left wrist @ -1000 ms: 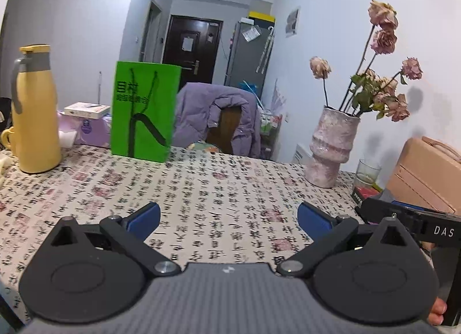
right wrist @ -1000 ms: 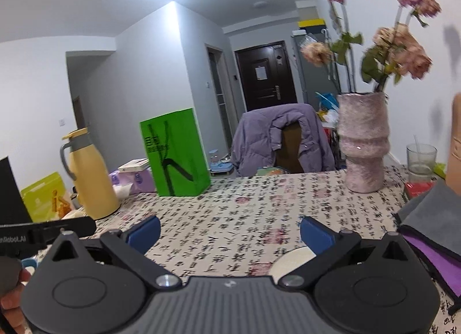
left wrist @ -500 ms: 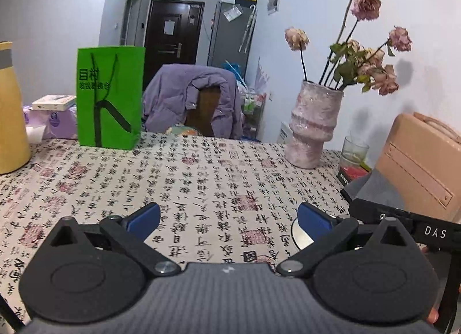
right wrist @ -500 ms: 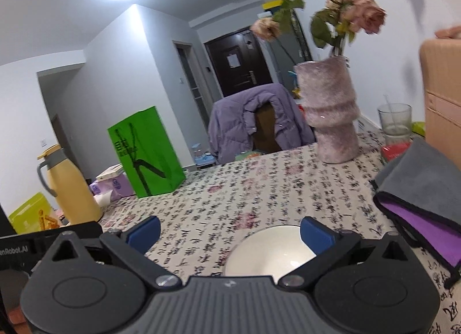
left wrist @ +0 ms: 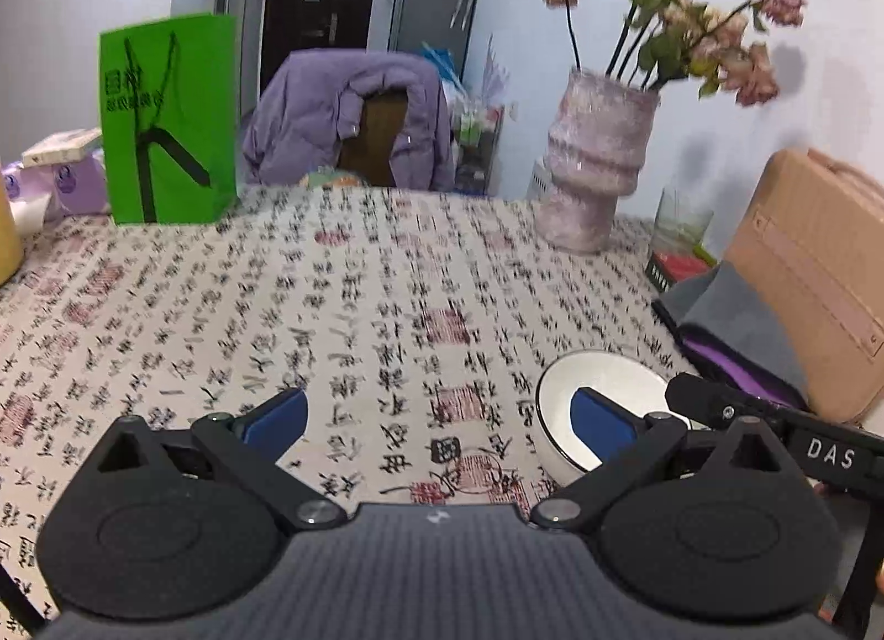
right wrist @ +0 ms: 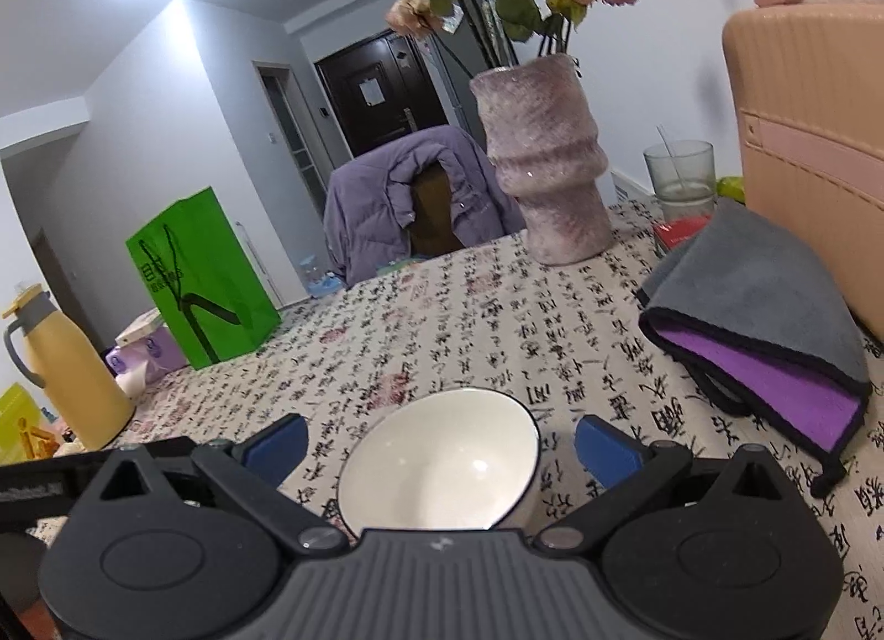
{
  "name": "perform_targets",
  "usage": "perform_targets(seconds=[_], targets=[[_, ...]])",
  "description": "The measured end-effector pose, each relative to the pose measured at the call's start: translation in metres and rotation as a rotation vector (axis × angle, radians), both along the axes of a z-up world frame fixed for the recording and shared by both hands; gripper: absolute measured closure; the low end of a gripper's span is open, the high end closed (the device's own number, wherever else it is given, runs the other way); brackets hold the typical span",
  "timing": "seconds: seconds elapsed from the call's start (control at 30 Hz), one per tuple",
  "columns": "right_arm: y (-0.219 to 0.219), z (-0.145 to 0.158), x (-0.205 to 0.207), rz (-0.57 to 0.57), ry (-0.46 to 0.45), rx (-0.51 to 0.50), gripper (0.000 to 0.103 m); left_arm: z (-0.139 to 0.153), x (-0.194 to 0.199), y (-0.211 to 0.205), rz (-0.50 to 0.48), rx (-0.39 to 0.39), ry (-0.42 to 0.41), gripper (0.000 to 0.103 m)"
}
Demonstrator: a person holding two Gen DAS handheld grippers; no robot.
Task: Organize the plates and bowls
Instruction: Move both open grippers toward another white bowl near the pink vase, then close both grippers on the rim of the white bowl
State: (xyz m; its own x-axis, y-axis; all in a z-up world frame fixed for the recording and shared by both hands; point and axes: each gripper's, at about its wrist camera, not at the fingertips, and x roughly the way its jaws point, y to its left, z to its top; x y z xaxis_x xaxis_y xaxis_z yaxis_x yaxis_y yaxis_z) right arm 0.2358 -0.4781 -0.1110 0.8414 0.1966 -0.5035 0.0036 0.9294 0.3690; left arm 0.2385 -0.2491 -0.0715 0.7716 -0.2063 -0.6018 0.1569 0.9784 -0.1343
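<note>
Approach stage, nothing grasped yet. White bowl point(right wrist: 442, 469) upright on the worktop point(right wrist: 469, 320), near edge of the calligraphy-print cloth, dark line around the rim, empty inside. Right gripper point(right wrist: 439, 444) low and close, jaws spread wide with the bowl framed between the two blue pads point(right wrist: 605, 449), neither pad touching the rim as far as visible. Left gripper point(left wrist: 439, 416) also spread wide, empty, over bare cloth; same bowl point(left wrist: 599, 391) off to its right, partly behind its right pad. No plates or other bowls in either view, so stacking target not identifiable.

Surroundings: folded grey-and-purple cloth point(right wrist: 762, 308) just right of the bowl, pink case point(right wrist: 812, 143) behind it, textured vase point(right wrist: 544, 165) with dried roses and a drinking glass point(right wrist: 679, 170) farther back, green paper bag point(right wrist: 199, 275) and yellow thermos jug point(right wrist: 72, 380) well apart on the left.

Likely next: short advance of the right gripper, one pad inside the rim and one outside, or both astride the wall, then closing. Glazed, curved wall probably slippery; firm pinch on the rim advisable. Clearance from the folded cloth worth watching on lift.
</note>
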Motion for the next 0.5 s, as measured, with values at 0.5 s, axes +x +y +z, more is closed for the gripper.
perform_targets(seconds=[0.5], targets=[[-0.016,-0.03,0.025,-0.066,0.16,0.024,0.006,-0.027,0.047,-0.037,0.022,0.066,0.118,0.0]])
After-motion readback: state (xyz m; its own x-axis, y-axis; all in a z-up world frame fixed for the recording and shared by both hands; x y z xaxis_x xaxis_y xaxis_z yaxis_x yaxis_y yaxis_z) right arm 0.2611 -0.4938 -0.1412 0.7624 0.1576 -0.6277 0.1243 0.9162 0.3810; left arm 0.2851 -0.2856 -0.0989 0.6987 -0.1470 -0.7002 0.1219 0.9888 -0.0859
